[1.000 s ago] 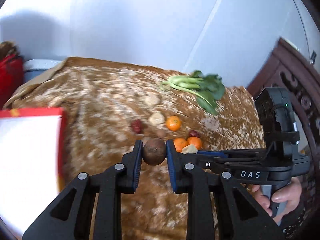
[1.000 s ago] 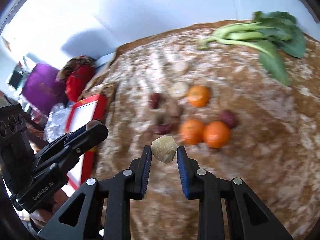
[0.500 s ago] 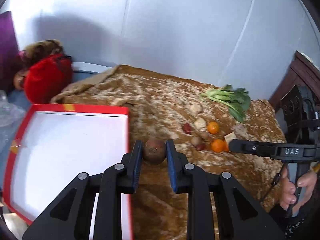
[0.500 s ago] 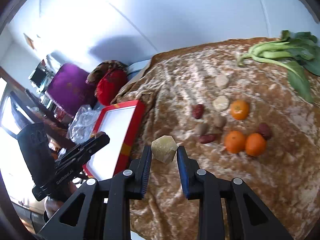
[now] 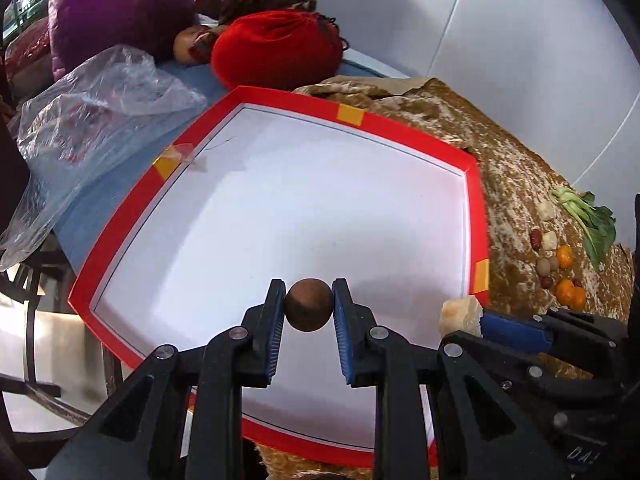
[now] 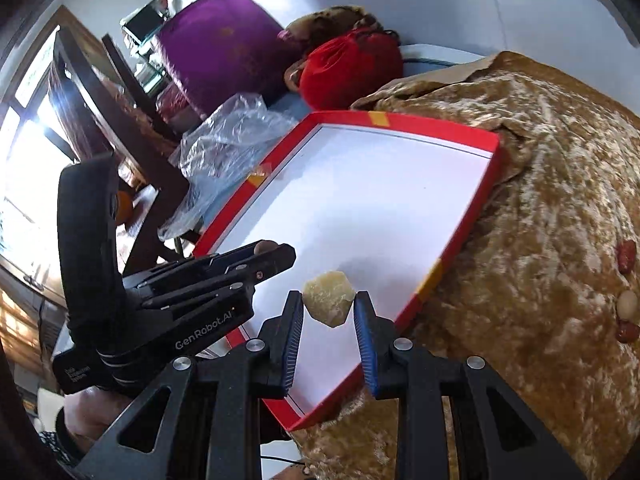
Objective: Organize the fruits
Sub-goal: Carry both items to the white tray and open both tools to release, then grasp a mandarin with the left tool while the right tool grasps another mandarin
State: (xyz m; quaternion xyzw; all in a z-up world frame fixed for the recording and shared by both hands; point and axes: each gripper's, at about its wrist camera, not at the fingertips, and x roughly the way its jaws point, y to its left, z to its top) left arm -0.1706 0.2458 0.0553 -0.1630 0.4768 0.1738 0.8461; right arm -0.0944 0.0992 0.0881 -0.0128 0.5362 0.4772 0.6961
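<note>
I have swung both jaws from the fruit pile over the red-rimmed white tray (image 5: pixel 476 184), left gripper (image 5: pixel 309 306) clamping the round brown fruit (image 5: pixel 309 305), right gripper (image 6: pixel 328 312) the pale yellow chunk (image 6: pixel 329 298), ready to release.

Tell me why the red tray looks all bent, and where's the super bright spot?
Left wrist view: the fisheye lens curves the red tray rim, and the brown fruit looks sharp. Right wrist view: window glare washes out the left edge, and a soft shadow lies on the tray floor above the pale chunk.
</note>
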